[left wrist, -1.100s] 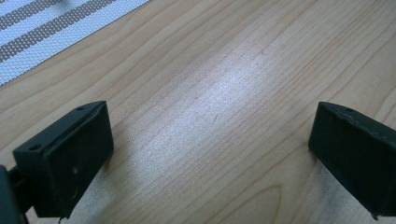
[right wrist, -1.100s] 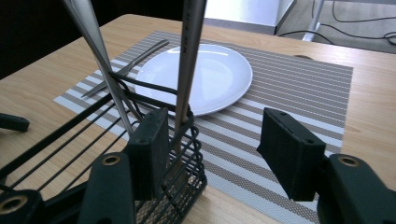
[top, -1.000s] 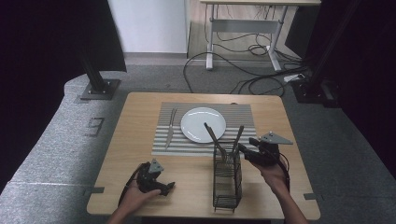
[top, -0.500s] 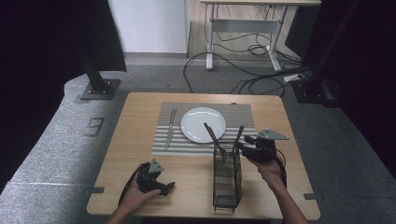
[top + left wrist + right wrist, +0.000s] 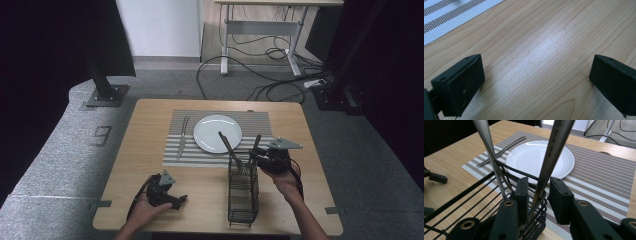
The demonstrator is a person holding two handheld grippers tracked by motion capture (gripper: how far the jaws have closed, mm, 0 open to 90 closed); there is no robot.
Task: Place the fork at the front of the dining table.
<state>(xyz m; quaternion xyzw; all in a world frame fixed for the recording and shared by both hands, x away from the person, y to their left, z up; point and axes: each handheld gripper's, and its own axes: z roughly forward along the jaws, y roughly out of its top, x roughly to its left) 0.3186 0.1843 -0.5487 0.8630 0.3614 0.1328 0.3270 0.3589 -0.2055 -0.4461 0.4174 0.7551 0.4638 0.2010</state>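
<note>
A black wire cutlery caddy stands on the wooden table near its front edge. Two metal utensil handles lean out of it, one on the left and one on the right. My right gripper reaches in from the right at the caddy's top. In the right gripper view its jaws have just been closing around the right handle, with a thin gap still on each side. My left gripper rests open on the bare wood at the front left, nothing between its jaws.
A white plate sits on a striped placemat beyond the caddy, with a fork lying at its left. Bare wood lies between the caddy and the left gripper. Cables and a desk frame stand on the floor behind the table.
The right gripper has edged slightly left, closer onto the caddy's right handle. The left hand and gripper have stayed put.
</note>
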